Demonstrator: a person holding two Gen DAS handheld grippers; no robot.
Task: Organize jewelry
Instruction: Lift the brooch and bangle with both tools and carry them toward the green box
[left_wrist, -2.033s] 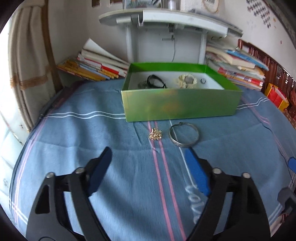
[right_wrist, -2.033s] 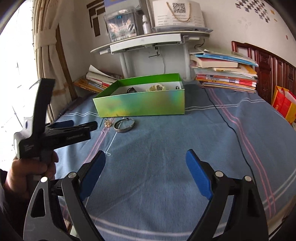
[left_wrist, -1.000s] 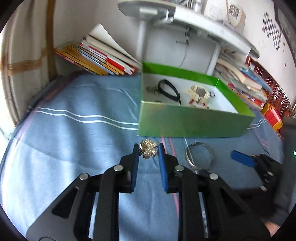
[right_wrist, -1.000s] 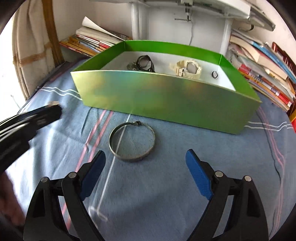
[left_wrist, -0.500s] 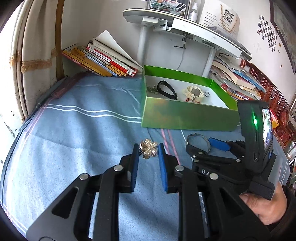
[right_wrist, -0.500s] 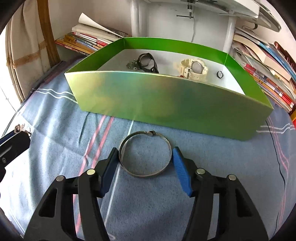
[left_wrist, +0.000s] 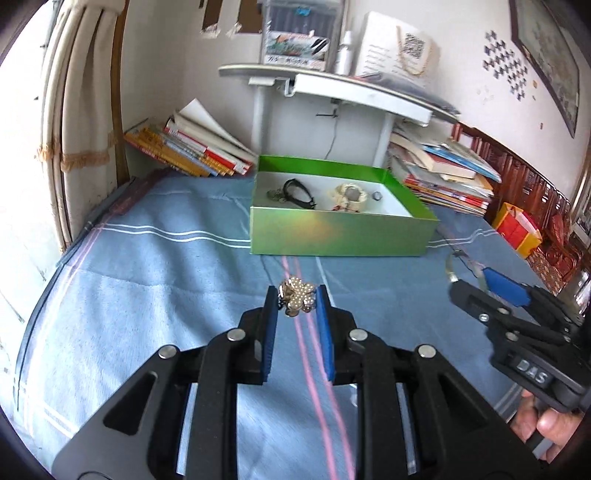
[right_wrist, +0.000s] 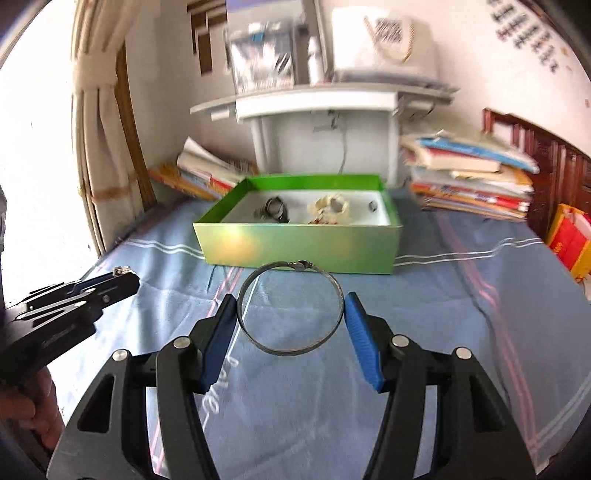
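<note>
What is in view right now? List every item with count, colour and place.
green box: one, shiny green outside, white inside, on the bed ahead
black band: one, black, left part of the box
cream watch: one, cream, middle of the box
small ring: one, dark metal, right part of the box
flower brooch: one, gold and pearl, between the left pads
bangle: one, silver, between the right pads
bedsheet: one, blue with pink and white stripes
book stacks: two, mixed colours, either side behind the box
shelf: one, white, against the wall
curtain: one, cream, left
left hand-held gripper: one, black, blue pads, shut on the brooch
right hand-held gripper: one, black, blue pads, shut on the bangle
</note>
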